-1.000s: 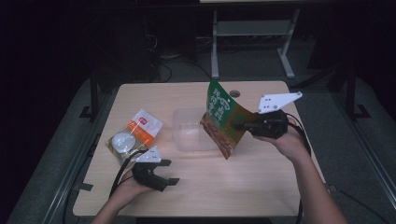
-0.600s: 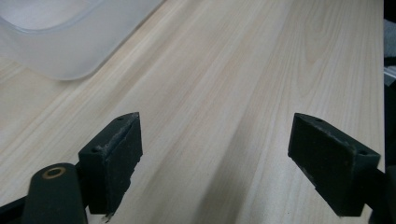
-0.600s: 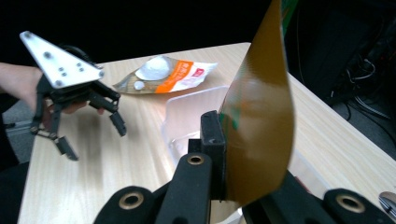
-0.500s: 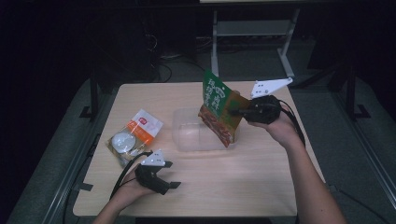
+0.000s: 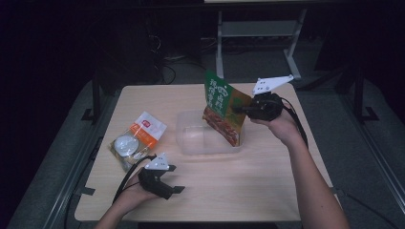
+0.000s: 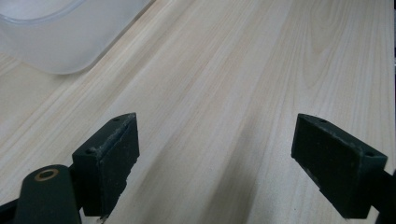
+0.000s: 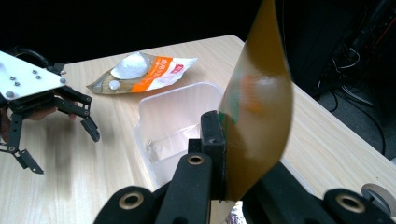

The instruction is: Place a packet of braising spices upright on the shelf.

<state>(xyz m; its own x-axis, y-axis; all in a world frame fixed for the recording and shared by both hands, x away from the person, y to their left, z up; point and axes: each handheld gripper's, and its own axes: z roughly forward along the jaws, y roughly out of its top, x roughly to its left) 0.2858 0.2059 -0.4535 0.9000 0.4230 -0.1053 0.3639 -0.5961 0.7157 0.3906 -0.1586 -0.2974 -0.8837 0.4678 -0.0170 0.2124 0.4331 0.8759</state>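
The green and brown foil snack pouch [image 5: 222, 113] carries large white characters on its green upper half, too small to make out. The orange and white plastic packet [image 5: 137, 139] bears a small red label with white marks, also unreadable.

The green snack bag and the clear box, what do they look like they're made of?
The green snack bag looks like thin glossy printed plastic film: it bends and shines in the right gripper. The clear box looks like frosted translucent plastic, probably rigid: the wood table shows dimly through its walls.
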